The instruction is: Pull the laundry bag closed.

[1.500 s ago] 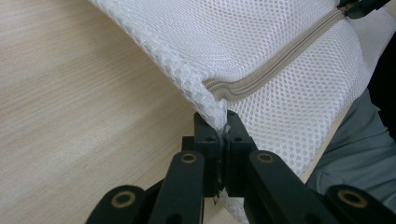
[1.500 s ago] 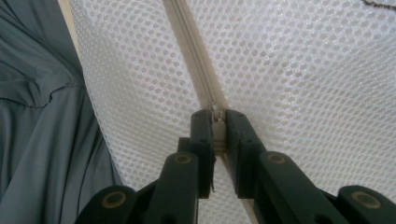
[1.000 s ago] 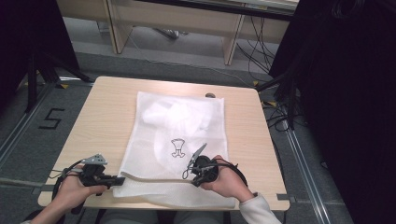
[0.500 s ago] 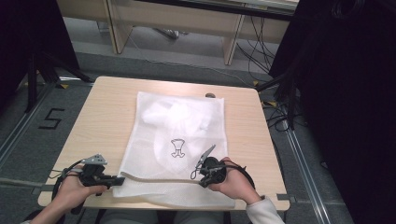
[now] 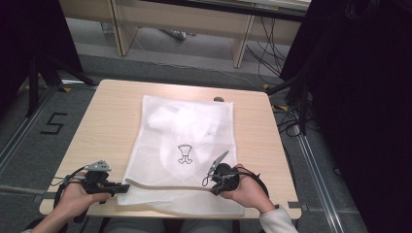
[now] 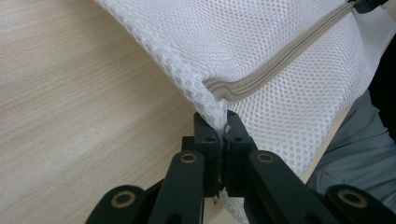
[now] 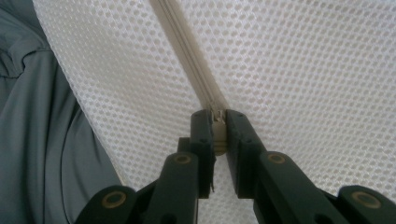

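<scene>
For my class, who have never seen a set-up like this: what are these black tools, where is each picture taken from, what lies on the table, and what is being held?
A person sits at a light wooden table and holds a black hand-held two-jaw gripper in each hand; there is no robot arm. The high view looks down from above the person. The other two pictures come from cameras that ride on the grippers and look along their jaws.

On the table lies a white mesh laundry bag with a beige zipper along its near edge. The left gripper is shut on the bag's corner by the zipper's end. The right gripper is shut on the small beige zipper pull.
</scene>
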`<state>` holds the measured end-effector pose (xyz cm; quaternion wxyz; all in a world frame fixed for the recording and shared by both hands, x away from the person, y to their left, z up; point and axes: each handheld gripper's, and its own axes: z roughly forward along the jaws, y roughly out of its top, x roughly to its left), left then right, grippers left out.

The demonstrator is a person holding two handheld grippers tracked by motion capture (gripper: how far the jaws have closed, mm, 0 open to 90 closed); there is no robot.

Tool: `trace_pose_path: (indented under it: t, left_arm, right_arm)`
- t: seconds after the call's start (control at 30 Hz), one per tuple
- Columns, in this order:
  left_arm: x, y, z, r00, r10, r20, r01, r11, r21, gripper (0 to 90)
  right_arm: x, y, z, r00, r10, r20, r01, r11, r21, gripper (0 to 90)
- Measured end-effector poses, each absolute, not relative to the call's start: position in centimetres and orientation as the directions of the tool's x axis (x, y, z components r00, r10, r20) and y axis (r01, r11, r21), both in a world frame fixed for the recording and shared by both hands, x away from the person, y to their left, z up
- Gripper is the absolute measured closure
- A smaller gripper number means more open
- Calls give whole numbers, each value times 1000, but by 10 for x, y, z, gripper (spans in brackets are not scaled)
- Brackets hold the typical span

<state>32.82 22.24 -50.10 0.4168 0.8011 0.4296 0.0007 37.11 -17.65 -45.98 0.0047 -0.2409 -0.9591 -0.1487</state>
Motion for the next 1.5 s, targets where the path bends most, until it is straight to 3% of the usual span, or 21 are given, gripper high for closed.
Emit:
trace_pose_path:
  t: [1.5]
  left_arm:
    - [328,227,-501,620,695,-364,695,-273,665,864]
  right_arm:
    - [368,-229,-469,-838,540,74,541,807,237,823]
